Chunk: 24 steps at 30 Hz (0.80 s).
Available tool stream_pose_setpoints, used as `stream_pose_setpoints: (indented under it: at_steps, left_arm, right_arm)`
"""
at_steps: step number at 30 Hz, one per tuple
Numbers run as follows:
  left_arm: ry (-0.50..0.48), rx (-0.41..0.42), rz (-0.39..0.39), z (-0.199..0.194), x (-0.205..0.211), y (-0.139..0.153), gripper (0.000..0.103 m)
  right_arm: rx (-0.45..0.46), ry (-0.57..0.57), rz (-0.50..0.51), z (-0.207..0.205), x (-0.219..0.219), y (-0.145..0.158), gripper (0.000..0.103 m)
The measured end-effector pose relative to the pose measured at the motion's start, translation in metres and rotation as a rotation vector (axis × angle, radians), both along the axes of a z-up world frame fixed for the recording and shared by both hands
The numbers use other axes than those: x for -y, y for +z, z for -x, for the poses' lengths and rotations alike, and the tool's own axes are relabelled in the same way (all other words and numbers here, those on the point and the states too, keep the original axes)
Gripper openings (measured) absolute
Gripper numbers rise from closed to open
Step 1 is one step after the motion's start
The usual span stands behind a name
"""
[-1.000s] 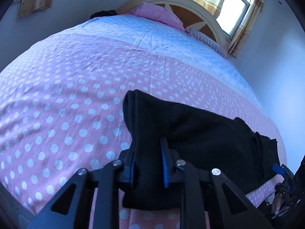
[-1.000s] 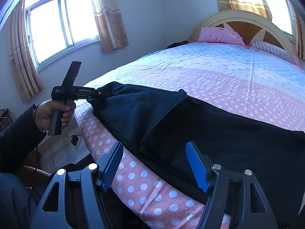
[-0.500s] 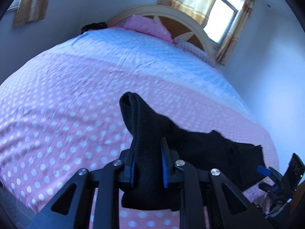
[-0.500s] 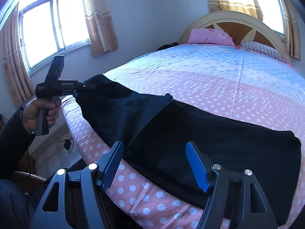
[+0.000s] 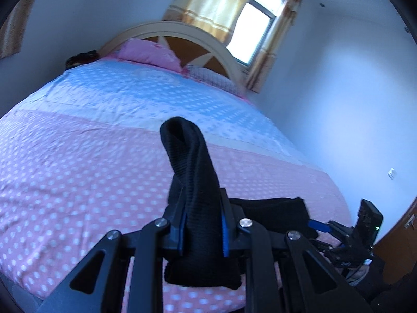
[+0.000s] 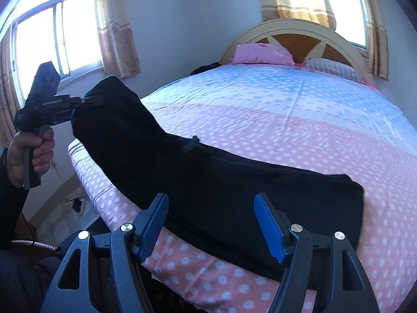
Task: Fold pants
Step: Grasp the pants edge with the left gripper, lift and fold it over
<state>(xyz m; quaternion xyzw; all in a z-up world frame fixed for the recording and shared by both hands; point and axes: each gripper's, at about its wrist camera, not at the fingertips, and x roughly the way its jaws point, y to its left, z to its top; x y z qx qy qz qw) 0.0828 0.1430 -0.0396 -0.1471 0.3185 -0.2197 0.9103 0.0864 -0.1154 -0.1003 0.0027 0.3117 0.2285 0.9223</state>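
L gripper [image 5: 203, 230] clamped tight on one end of the black pants [image 6: 234, 182]; ribbed fabric bunches up between the blue pads [image 5: 225, 237] and sticks up past them, blocking the center of the L wrist view. That end is lifted off the bed, held by the person's left hand [image 6: 28, 154] out past the bed's L edge. R gripper [image 6: 211, 224] wide open, nothing between fingers, hovering at the near edge over the pants' mid-section; contact w/ fabric can't be confirmed.

Rest of the pants lies flat across the near side of the bedspread [image 6: 299, 120], pink w/ white dots near, light blue band further up. Far end of the pants sits flat towards the R, square edge visible.

Around: pink pillow [image 6: 263, 54] and a striped pillow [image 6: 333, 69] against the arched headboard [image 6: 294, 30]. Dark item [image 6: 206, 68] at the bed's far-L corner, can't ID. Curtained windows [image 6: 54, 39] L and behind the headboard. Cables [image 6: 74, 200] on the floor beside the bed. No containers seen.
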Motion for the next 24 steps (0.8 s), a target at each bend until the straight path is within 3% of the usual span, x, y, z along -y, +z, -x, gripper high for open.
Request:
stream_pose_setpoints:
  at_steps: [13,24]
  left_arm:
    - [-0.211,-0.017,-0.059,-0.013,0.105,0.009,0.021]
    - [-0.297,-0.037,-0.086,-0.022,0.165,0.011,0.021]
  right_arm:
    - [-0.075,-0.213,-0.057,-0.002,0.06,-0.007,0.07]
    - [-0.112,-0.402,-0.129,-0.009,0.111,-0.019,0.07]
